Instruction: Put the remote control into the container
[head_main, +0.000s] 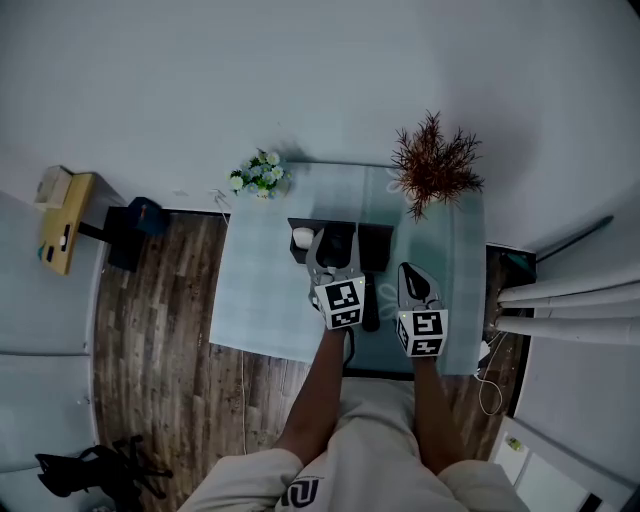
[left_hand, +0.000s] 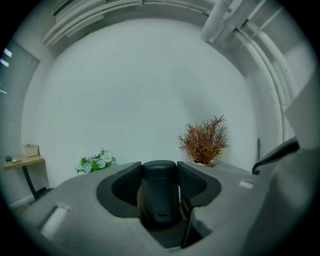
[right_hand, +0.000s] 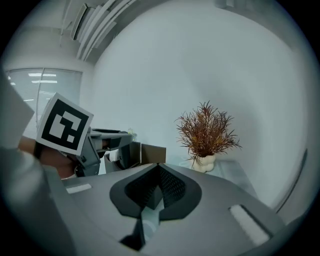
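the left gripper (head_main: 333, 256) hangs over the dark open container (head_main: 378, 243) on the table (head_main: 260, 300). its 2 jaws are clamped on the black remote control (left_hand: 160, 192), which points forward between them. the right gripper (right_hand: 159, 175) is just beside it over the table, jaws pressed together with nothing between. a reddish plant (head_main: 433, 160) stands behind the container.
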